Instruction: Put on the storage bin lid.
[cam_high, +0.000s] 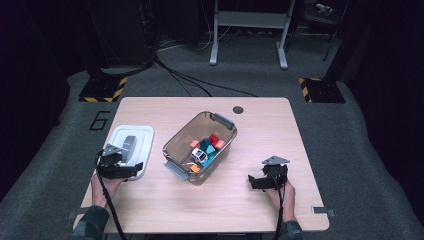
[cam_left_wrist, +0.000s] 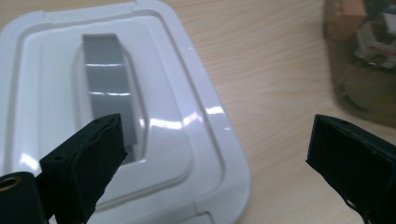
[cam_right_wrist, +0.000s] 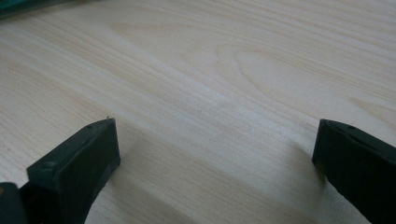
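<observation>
A light wooden table (cam_high: 150, 210) held a white plastic lid with a grey handle (cam_high: 146, 134) at nine o'clock. The left gripper (cam_high: 134, 169) hovered over the lid's six o'clock edge, jaws wide apart, gripping nothing. The right gripper (cam_high: 251, 181) gaped empty at four o'clock.

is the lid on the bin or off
Off: the white lid lies flat on the table, left of the open brown bin.

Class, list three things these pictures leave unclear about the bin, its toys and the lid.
- Toys, high view: too small to identify.
- Bin, left gripper view: blurred, cut by the right edge.
- Lid, high view: near corner hidden behind the left tongs.
</observation>
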